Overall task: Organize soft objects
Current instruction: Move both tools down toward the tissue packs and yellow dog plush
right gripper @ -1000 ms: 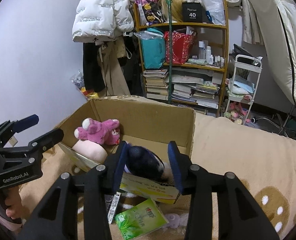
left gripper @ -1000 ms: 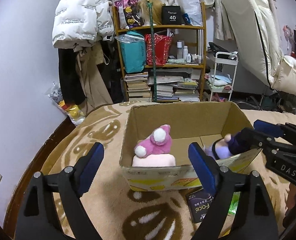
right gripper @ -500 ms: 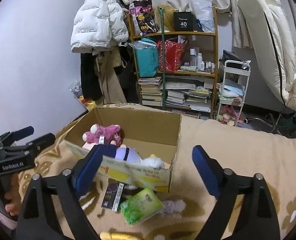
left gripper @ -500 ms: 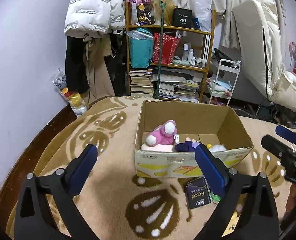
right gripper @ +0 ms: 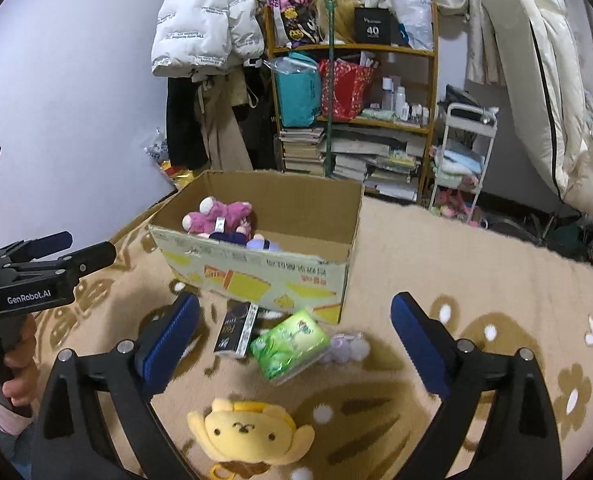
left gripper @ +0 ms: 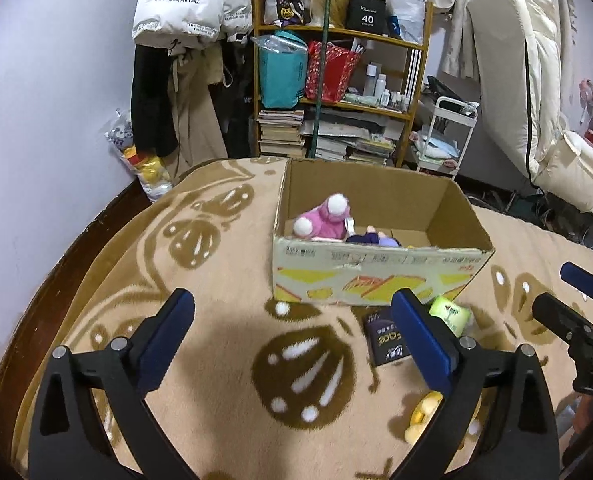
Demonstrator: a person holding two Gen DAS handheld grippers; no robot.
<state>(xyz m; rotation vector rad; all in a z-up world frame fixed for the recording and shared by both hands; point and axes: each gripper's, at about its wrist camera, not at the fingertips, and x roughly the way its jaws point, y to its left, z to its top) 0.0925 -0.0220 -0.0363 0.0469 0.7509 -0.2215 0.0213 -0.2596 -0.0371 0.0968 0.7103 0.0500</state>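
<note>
An open cardboard box (left gripper: 380, 276) (right gripper: 256, 276) stands on the beige blanket. Inside it lie a pink plush (left gripper: 324, 220) (right gripper: 220, 216) and a dark blue and lilac doll (left gripper: 370, 239) (right gripper: 252, 240). My left gripper (left gripper: 292, 304) hangs open and empty in front of the box, well back from it. My right gripper (right gripper: 296, 308) is open wide too, with nothing held. A yellow plush (right gripper: 248, 432) (left gripper: 420, 420) lies on the blanket just under the right gripper. A small lilac plush (right gripper: 346, 346) sits by the box's near corner.
A green tissue pack (right gripper: 292, 342) (left gripper: 450, 314) and a dark packet (right gripper: 236, 328) (left gripper: 386, 340) lie in front of the box. Behind the box are a cluttered wooden shelf (left gripper: 336, 92), hanging coats (left gripper: 184, 40) and a white trolley (right gripper: 460, 160). A hand (right gripper: 16, 364) holds the left gripper's handle.
My right gripper opened and let the dark blue doll drop into the box beside the pink plush. Both grippers drew back from the box, and the left one opened a little wider.
</note>
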